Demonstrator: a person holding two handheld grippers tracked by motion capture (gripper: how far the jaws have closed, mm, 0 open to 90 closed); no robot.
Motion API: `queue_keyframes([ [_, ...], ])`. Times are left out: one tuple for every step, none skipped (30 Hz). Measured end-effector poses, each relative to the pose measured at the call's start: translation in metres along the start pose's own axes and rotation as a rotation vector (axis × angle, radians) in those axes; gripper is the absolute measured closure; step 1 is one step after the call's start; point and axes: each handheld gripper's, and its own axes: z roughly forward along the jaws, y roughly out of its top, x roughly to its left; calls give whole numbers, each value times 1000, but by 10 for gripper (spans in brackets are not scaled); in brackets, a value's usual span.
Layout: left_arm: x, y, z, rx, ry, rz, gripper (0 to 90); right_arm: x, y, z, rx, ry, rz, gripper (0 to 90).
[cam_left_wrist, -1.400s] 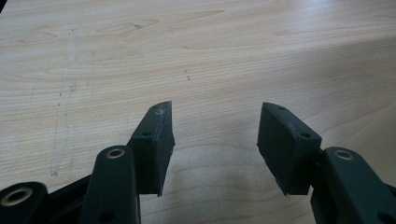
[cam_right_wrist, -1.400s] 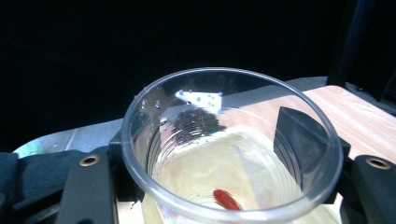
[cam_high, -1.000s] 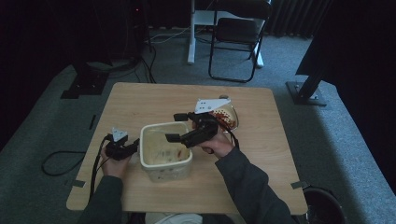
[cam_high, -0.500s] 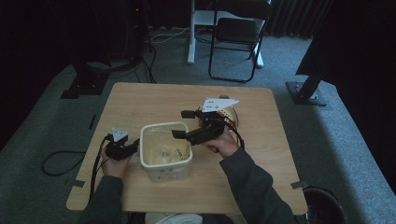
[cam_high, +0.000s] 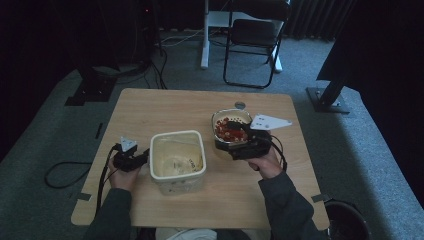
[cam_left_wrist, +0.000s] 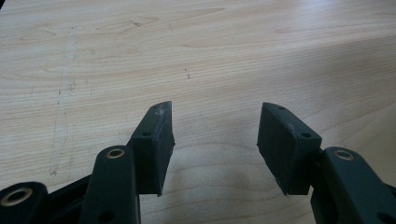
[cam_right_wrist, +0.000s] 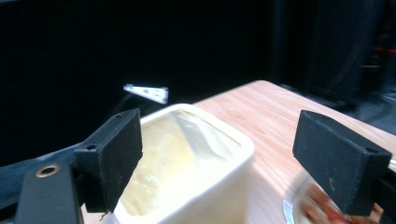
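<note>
High view: a cream plastic tub (cam_high: 178, 160) stands near the person's edge of the wooden tabletop (cam_high: 165, 107), and everything else is easiest placed against it. Just to its left, the left tongs (cam_high: 143, 157) rest low by the tub's side wall, held in the person's left hand (cam_high: 121, 172); in the left gripper view the jaws stand apart with only bare wood between them, gripping nothing. To the tub's right and a little farther from the person sits a small bowl (cam_high: 231, 127) with red pieces inside (too small to tell what they are). The right tongs (cam_high: 244, 129) hover over that bowl, close beside the tub, with the right hand (cam_high: 264, 162) behind them. Right gripper view shows their jaws spread, having just been closing somewhat, with nothing clamped between them; the tub lies beyond the jaws, and the bowl's rim (cam_right_wrist: 292, 205) appears at the lower right.
</note>
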Motion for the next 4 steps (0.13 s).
queue_keyframes([
  [0,0,0,0,0,0,463,-2,-3,-5,0,-27,-1,152],
  [0,0,0,2,2,3,463,-4,-5,-10,2,-46,-2,152],
  [1,0,0,1,2,0,461,-6,-9,-17,5,-82,-6,152],
  [1,0,0,0,1,-2,461,-7,-12,-22,10,-106,-7,152],
])
